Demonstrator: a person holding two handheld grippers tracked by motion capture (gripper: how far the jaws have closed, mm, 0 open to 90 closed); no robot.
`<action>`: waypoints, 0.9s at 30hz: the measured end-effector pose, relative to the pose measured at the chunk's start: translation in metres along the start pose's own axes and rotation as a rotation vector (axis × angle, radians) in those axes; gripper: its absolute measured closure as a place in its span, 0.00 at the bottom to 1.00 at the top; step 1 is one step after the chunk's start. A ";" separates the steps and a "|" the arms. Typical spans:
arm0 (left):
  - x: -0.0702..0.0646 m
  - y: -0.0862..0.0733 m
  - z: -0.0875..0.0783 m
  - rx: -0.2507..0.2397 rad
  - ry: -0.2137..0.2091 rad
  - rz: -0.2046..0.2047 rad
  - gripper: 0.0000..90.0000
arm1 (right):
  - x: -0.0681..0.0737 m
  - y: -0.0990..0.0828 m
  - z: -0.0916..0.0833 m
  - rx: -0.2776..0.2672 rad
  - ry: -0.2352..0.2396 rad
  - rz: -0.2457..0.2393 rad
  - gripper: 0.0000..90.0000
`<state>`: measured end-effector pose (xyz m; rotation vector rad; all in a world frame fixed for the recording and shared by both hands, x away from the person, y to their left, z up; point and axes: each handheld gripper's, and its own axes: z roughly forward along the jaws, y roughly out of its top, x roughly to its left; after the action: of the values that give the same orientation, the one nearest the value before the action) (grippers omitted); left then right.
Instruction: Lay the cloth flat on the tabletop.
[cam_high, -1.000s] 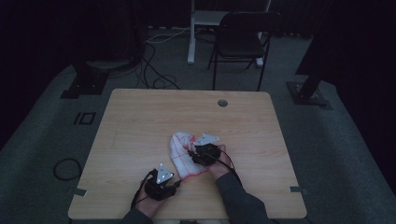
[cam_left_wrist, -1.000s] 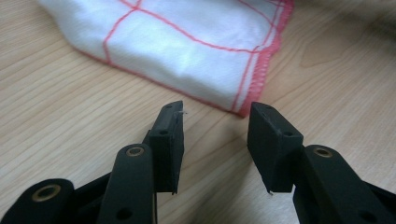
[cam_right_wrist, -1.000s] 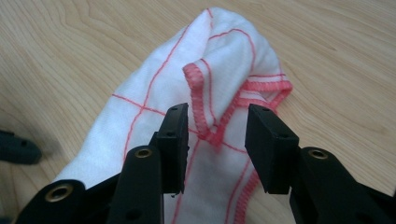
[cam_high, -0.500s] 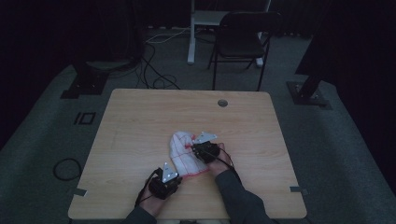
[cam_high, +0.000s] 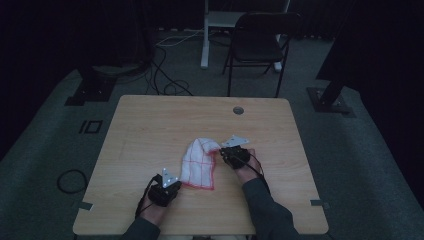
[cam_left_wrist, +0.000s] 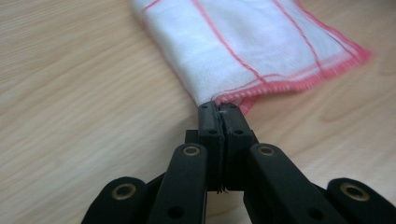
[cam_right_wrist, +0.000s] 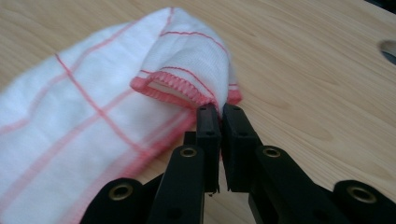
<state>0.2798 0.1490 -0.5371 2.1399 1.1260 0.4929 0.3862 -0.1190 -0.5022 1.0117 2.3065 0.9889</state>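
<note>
A white cloth with red grid lines and a red hem (cam_high: 200, 162) lies crumpled on the wooden table (cam_high: 150, 130), between my two hands. My left gripper (cam_high: 179, 184) is at the cloth's near corner. In the left gripper view its jaws (cam_left_wrist: 219, 108) have just been closing and now pinch the hem of the cloth (cam_left_wrist: 252, 42). My right gripper (cam_high: 218, 151) is at the cloth's far right edge. In the right gripper view it (cam_right_wrist: 218, 109) is shut on a folded hem corner of the cloth (cam_right_wrist: 70, 116), which bulges up just ahead of the jaws.
A round cable hole (cam_high: 238, 110) sits near the table's far edge. Beyond the table stand a dark folding chair (cam_high: 260, 45) and a white post, with cables on the floor (cam_high: 165, 75). Black stand bases (cam_high: 90, 90) flank the table.
Both hands have drawn slightly apart, the right one going right and the left one going left. The cloth now stretches between them, its right edge raised.
</note>
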 end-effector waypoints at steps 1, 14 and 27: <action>0.006 -0.001 0.000 -0.001 0.009 -0.021 0.99 | -0.007 -0.003 -0.003 0.002 -0.013 0.008 0.96; 0.034 -0.003 0.000 -0.007 0.055 -0.096 1.00 | -0.042 -0.023 -0.021 0.019 -0.077 0.057 0.97; 0.012 0.007 -0.019 -0.073 0.129 -0.007 0.80 | -0.046 -0.028 -0.017 0.037 -0.091 0.068 0.97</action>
<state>0.2796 0.1632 -0.5187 2.0649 1.1663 0.6671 0.3926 -0.1752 -0.5069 1.1331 2.2371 0.9102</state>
